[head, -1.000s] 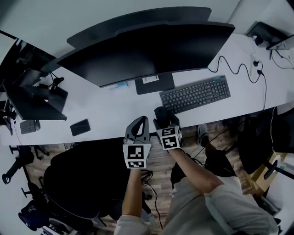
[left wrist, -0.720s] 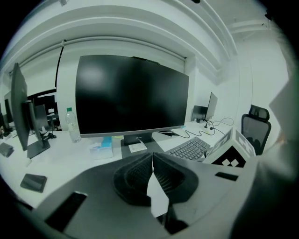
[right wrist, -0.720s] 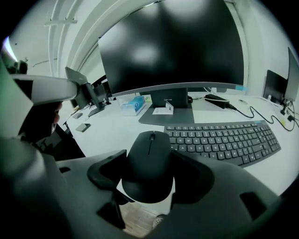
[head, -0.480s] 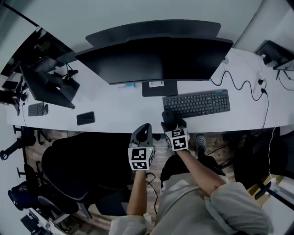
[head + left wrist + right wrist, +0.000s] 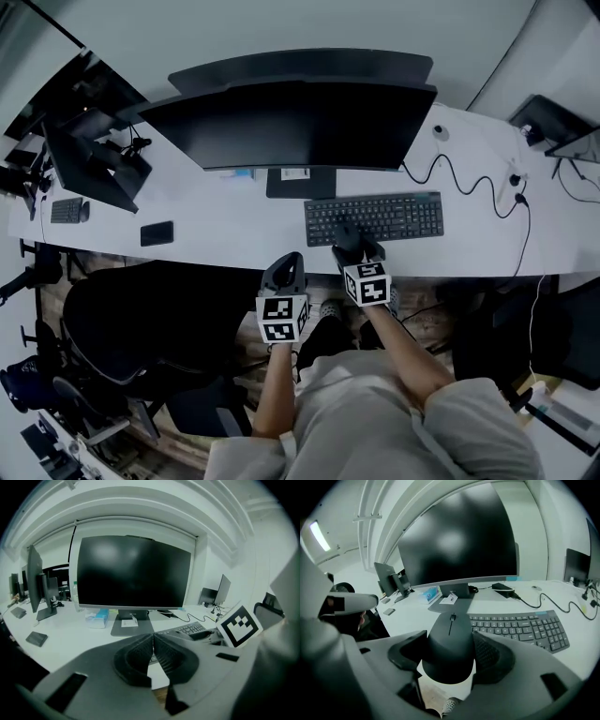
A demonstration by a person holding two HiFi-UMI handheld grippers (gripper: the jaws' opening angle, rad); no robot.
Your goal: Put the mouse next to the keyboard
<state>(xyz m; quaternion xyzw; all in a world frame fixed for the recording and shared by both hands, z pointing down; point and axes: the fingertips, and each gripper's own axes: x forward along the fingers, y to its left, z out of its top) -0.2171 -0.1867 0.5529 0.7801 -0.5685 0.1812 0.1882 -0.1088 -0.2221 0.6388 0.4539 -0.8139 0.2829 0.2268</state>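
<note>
My right gripper (image 5: 349, 242) is shut on the black mouse (image 5: 451, 641), which fills the gap between its two jaws. In the head view the mouse (image 5: 346, 232) hangs over the front edge of the black keyboard (image 5: 375, 217), left of its middle. The keyboard (image 5: 520, 625) lies just past the mouse and to the right in the right gripper view. My left gripper (image 5: 284, 270) sits to the left, at the near edge of the white desk (image 5: 225, 246). Its jaws are shut (image 5: 152, 644) with nothing between them.
A large dark monitor (image 5: 291, 122) on a stand stands behind the keyboard. A phone (image 5: 157, 232) lies at the desk's left, with smaller screens (image 5: 89, 164) beyond it. A cable (image 5: 464, 178) runs along the right. A black chair (image 5: 141, 319) stands below the desk's left part.
Both grippers have shifted right along the desk's near edge. The mouse in the right gripper went from left of the keyboard to over its front edge.
</note>
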